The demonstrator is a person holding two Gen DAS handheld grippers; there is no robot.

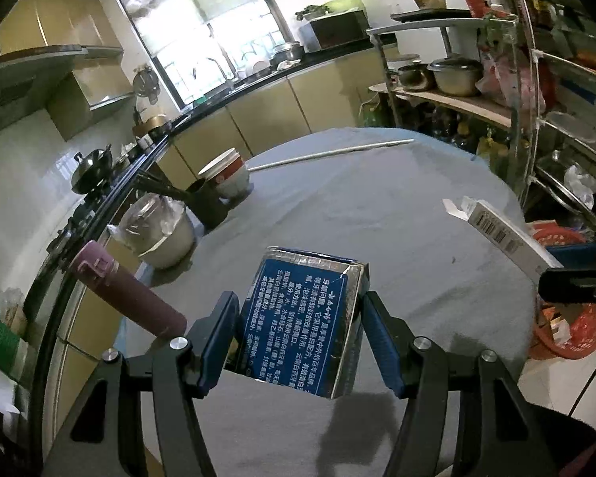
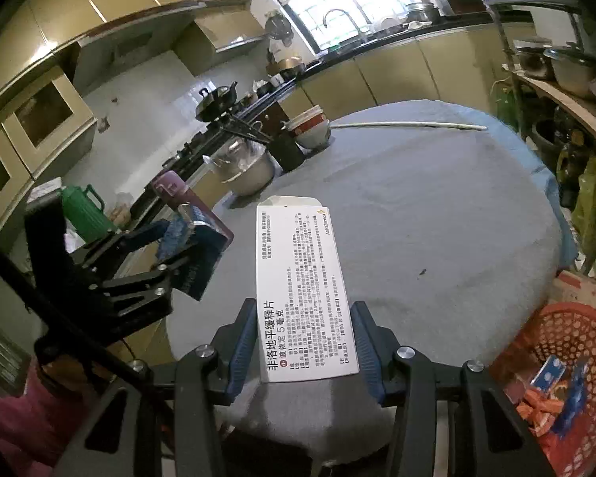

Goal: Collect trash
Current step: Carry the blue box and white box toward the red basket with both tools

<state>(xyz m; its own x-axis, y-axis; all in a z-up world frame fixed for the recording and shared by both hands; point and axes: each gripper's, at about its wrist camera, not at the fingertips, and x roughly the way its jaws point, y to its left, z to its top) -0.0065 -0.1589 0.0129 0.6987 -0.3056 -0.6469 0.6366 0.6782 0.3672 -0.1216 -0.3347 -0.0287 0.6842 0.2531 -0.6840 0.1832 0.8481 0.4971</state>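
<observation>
1. The left claw (image 1: 300, 342) pinches a blue carton (image 1: 298, 326), held clear above the grey tabletop (image 1: 397, 214).
2. The right claw (image 2: 304, 351) pinches a white medicine box (image 2: 304, 290).
3. Carry both level over the red basket (image 2: 568, 338) beside the tabletop, then release one at a time.

You have open grey tablecloth (image 2: 437, 218) ahead of both grippers, bare across its middle and right. Along its left edge stand the purple flask (image 1: 127, 292), covered pot (image 1: 161, 234) and stacked bowls (image 1: 226, 173); the red basket (image 2: 568, 357) sits low right.
</observation>
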